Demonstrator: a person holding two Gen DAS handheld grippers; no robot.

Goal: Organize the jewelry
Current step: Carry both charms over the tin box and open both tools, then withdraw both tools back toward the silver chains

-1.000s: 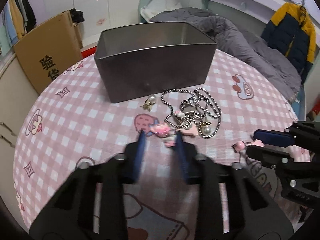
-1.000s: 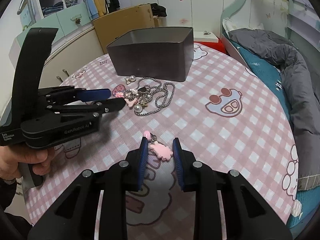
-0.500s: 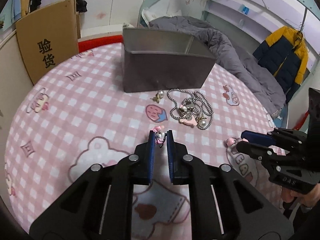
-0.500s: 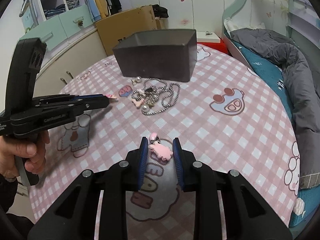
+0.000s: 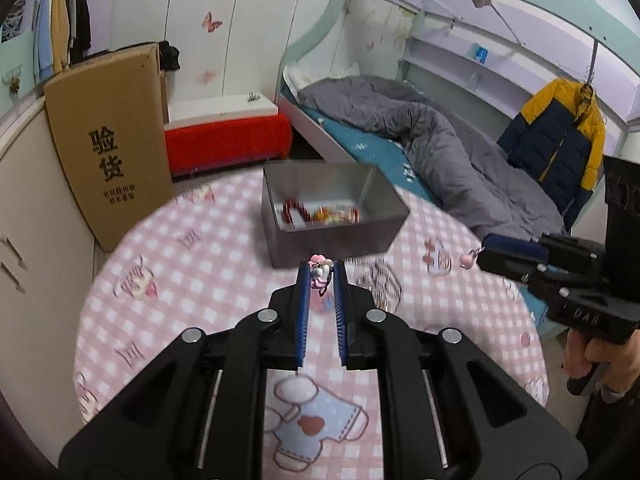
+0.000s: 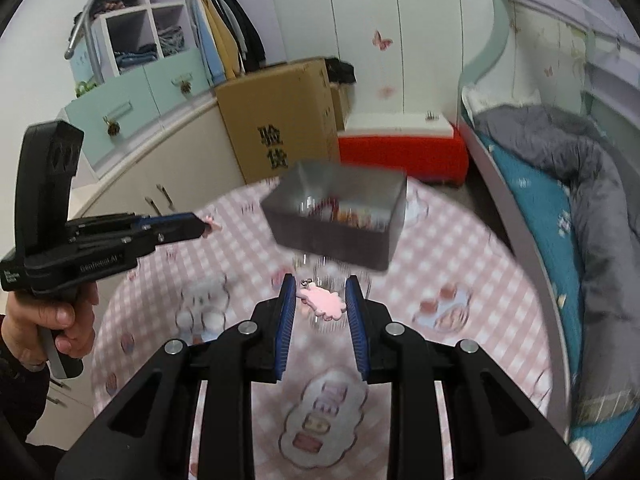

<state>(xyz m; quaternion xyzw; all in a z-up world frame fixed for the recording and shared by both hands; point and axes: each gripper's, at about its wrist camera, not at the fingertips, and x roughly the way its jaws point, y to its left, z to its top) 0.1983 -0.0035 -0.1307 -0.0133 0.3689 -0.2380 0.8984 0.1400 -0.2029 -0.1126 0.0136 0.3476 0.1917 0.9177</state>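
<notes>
Both tongs are loaded and held above the table (image 5: 192, 280). Left tongs (image 5: 320, 276) are nearly closed, pinching a small pink flower charm (image 5: 319, 270) w/ a dark loop right at the tips. Right tongs (image 6: 321, 296) are partly closed on a flat pink charm (image 6: 322, 300), gripped across its width, its little metal ring sticking out toward the left pad.

The grey metal tin (image 5: 340, 236) sits open at the far side of the table, approx. straight ahead of both tongs; red and orange-ish pieces already lie inside it, blurred. A silver chain necklace (image 5: 380, 284) lies on the pink check cloth just in front of the tin, blurred too.

Handling, as I judge it: both charms look v. light and rigid, prob. resin or plastic, smooth, so they can pivot or slip out of a tip pinch. Best hold is across the flat body, not the ring or loop, which swing. The chain is limp and will drape; take it at a bunched part, not one strand. The tin is stiff w/ a wide mouth, so a drop from just over the rim should do; no need to reach inside.
</notes>
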